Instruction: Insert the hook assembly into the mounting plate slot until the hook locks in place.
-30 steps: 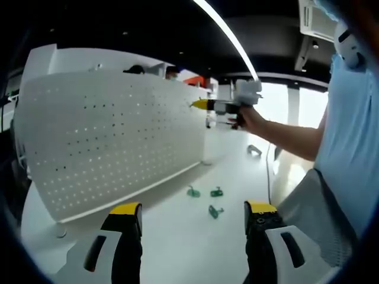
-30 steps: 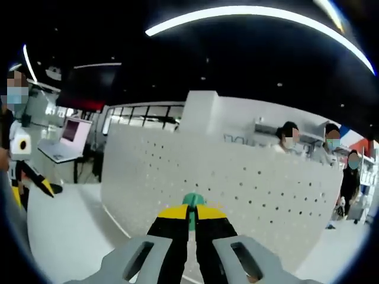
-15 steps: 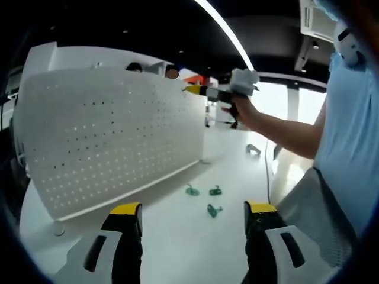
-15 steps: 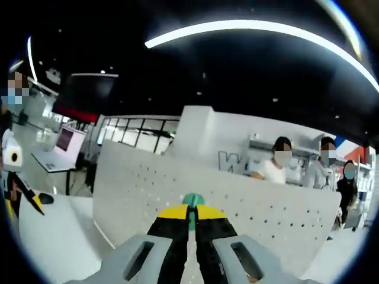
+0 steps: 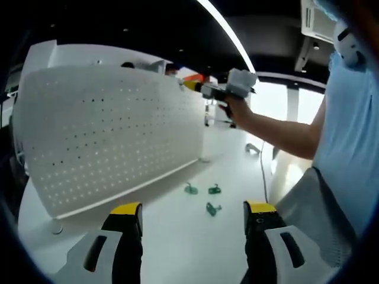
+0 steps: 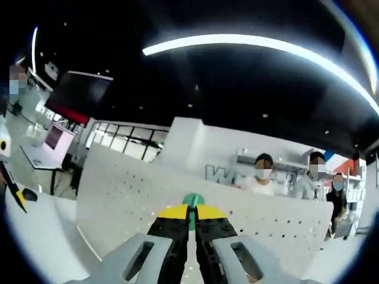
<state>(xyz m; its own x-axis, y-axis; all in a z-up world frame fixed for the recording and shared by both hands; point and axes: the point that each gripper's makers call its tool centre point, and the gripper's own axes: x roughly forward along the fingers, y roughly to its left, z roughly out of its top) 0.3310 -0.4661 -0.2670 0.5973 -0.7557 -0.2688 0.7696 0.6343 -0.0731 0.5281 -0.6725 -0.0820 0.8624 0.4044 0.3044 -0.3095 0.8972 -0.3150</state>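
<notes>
A white perforated mounting plate (image 5: 112, 136) stands upright on the white table (image 5: 177, 242), curving across the left of the left gripper view. My left gripper (image 5: 192, 210) hangs open above the table with nothing between its jaws. Three small green hooks (image 5: 212, 208) lie loose on the table beyond it. A person's hand holds my right gripper (image 5: 198, 87) up at the plate's upper right edge. In the right gripper view my right gripper (image 6: 190, 212) is shut on a green hook (image 6: 192, 199), whose tip pokes out in front of the plate (image 6: 118, 195); whether it touches the plate I cannot tell.
The person's forearm (image 5: 278, 133) and light blue shirt (image 5: 349, 154) take up the right side of the left gripper view. A grey cable (image 5: 253, 148) lies further back on the table. People (image 6: 260, 177) stand behind the plate, and a laptop (image 6: 52, 136) sits far left.
My right gripper has risen with the green hook and moved left to the plate's upper edge. The plate sits lower in the right gripper view. My left gripper has stayed put.
</notes>
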